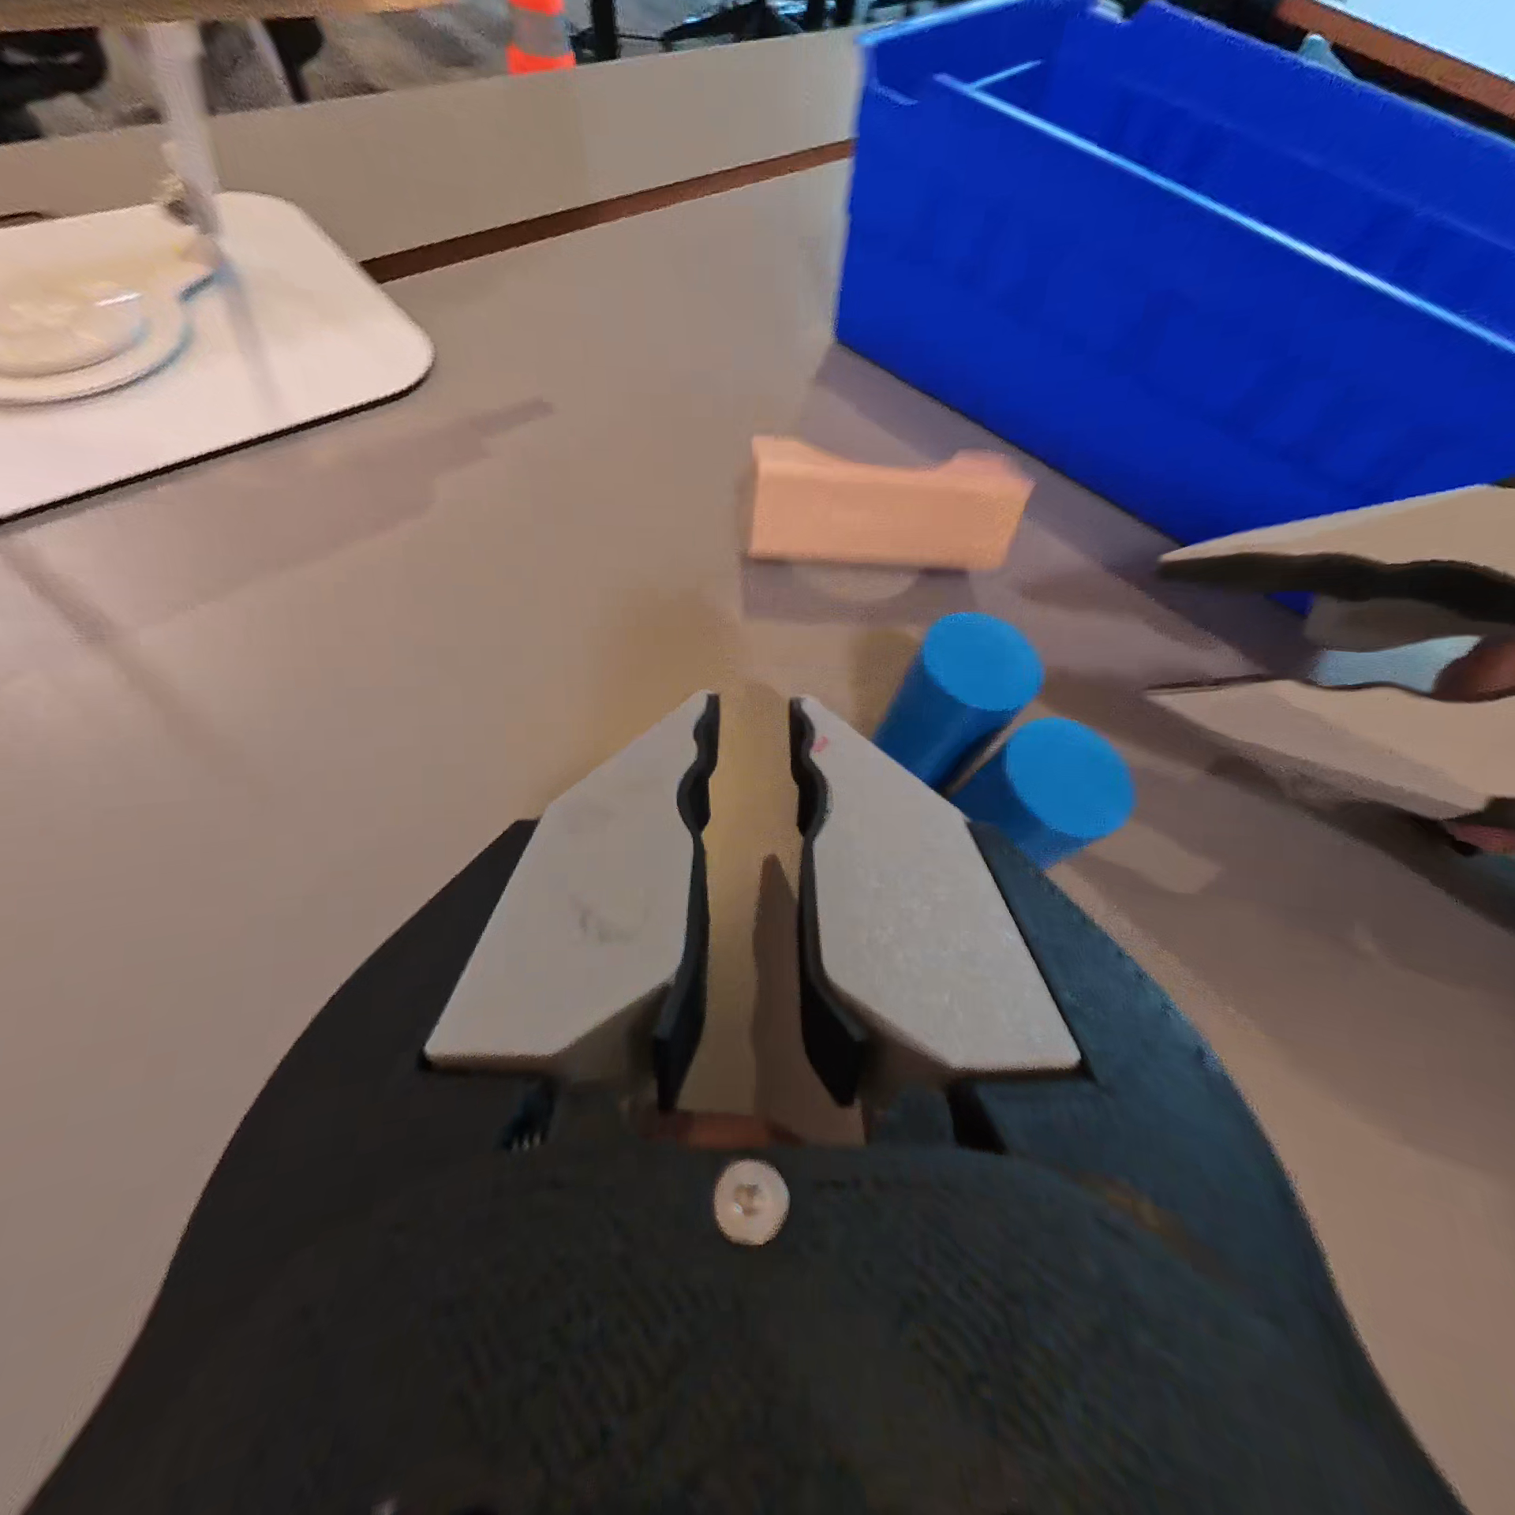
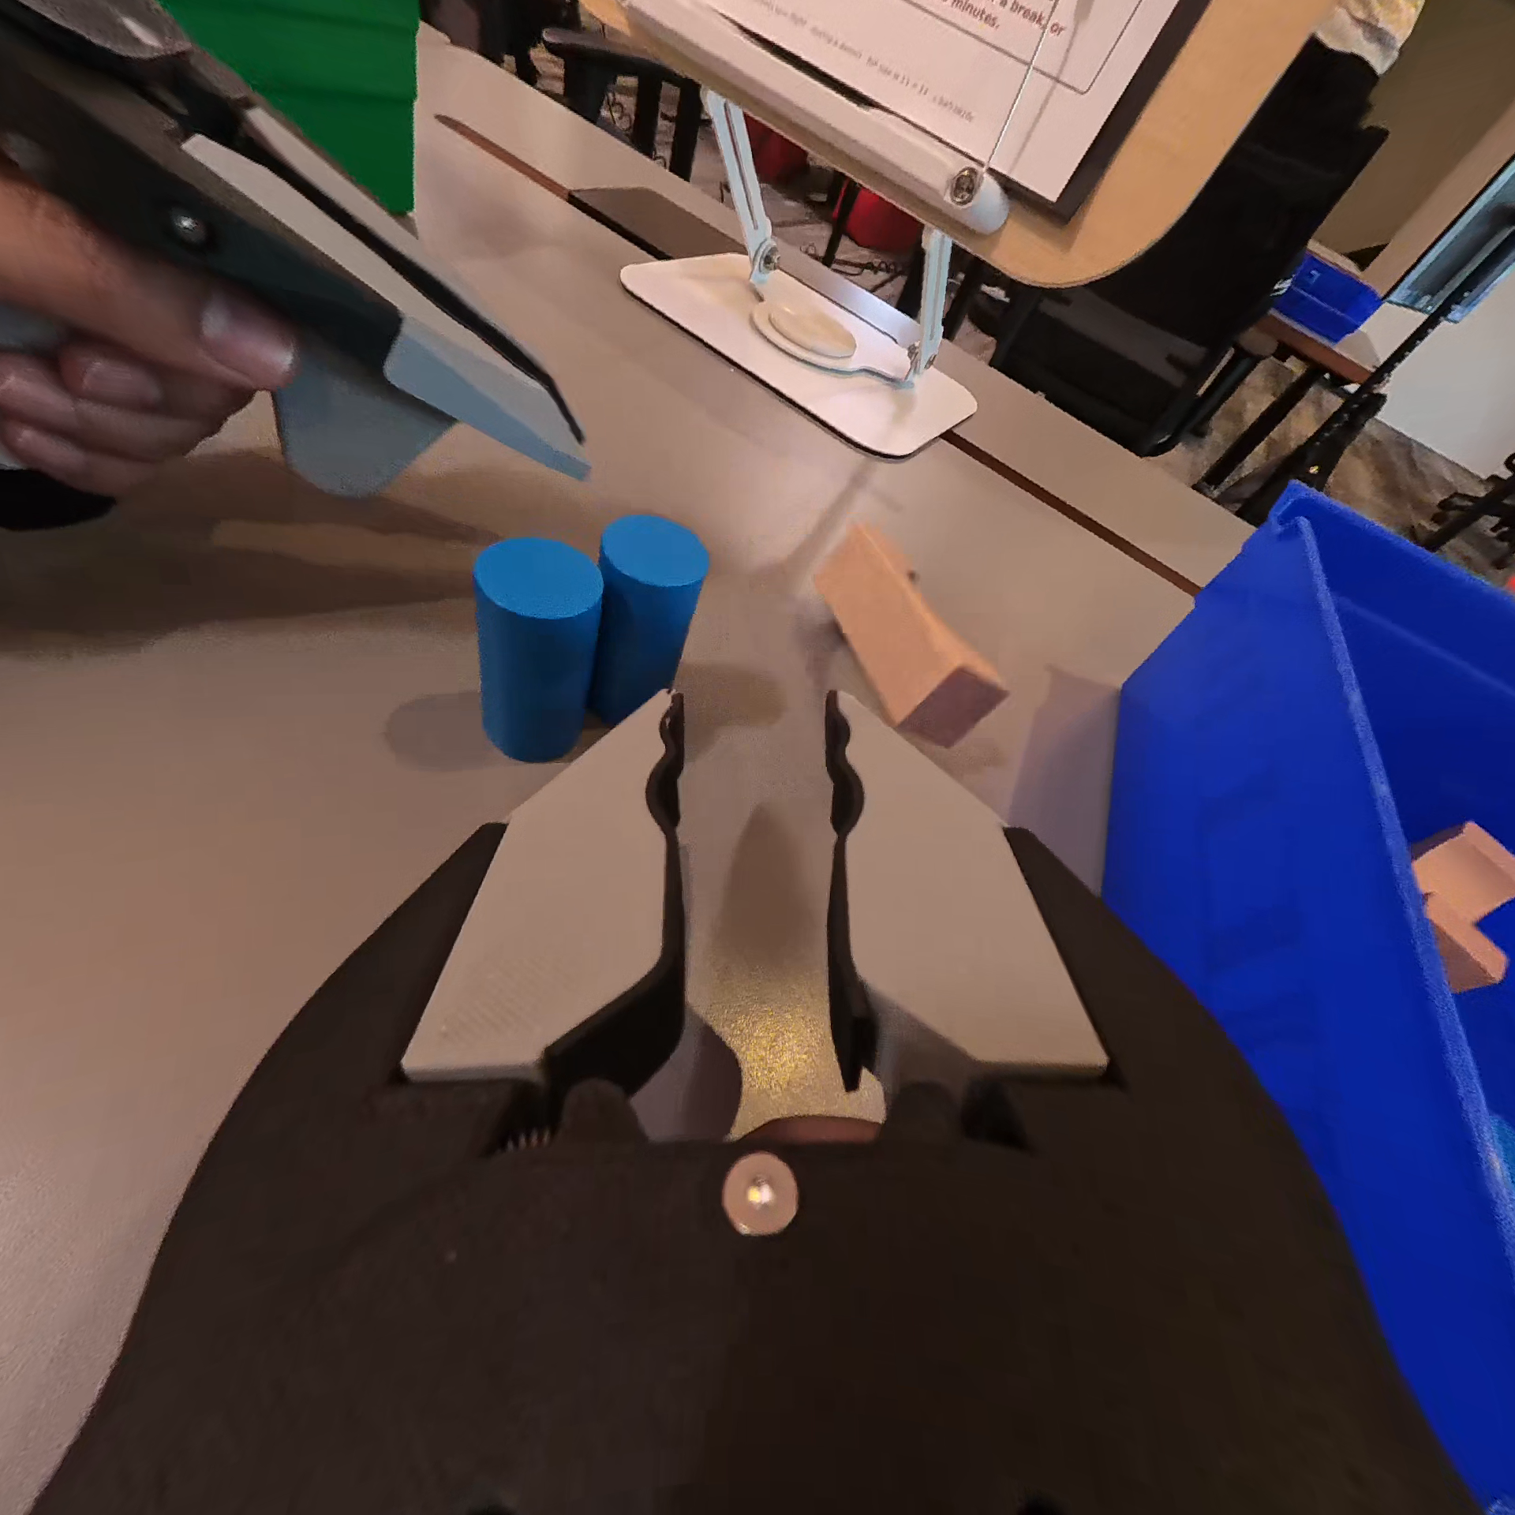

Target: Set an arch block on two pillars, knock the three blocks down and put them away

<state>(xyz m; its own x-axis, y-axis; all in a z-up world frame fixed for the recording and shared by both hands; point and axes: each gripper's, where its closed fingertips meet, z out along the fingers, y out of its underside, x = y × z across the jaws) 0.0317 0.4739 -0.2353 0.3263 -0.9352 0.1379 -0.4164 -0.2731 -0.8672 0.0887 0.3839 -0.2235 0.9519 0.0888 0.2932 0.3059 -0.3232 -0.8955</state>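
Observation:
Two blue cylinder pillars [image 2: 537, 648] [image 2: 648, 615] stand upright and touching on the grey table; the left wrist view also shows them [image 1: 975, 680] [image 1: 1057, 787]. A tan arch block [image 2: 902, 639] lies on the table between them and the blue bin, a little blurred, with its curved cut facing up in the left wrist view [image 1: 877, 512]. My left gripper [image 1: 754, 713] is empty with a narrow gap, just left of the pillars. My right gripper [image 2: 750, 705] is open and empty, between the pillars and the arch. Each gripper shows in the other's view [image 1: 1160, 623] [image 2: 566, 443].
A blue bin [image 1: 1148, 287] [image 2: 1230, 861] stands at the right and holds a tan block [image 2: 1467, 910]. A white stand base [image 1: 205, 344] [image 2: 803, 361] sits farther back. A green box [image 2: 328, 82] is at the far left. A hand [image 2: 123, 369] holds the left gripper. The white stand base [image 1: 205, 344] is about 25 cm from my left fingertips and 35 cm from my right. It is also in sight in the right wrist view [image 2: 839, 379].

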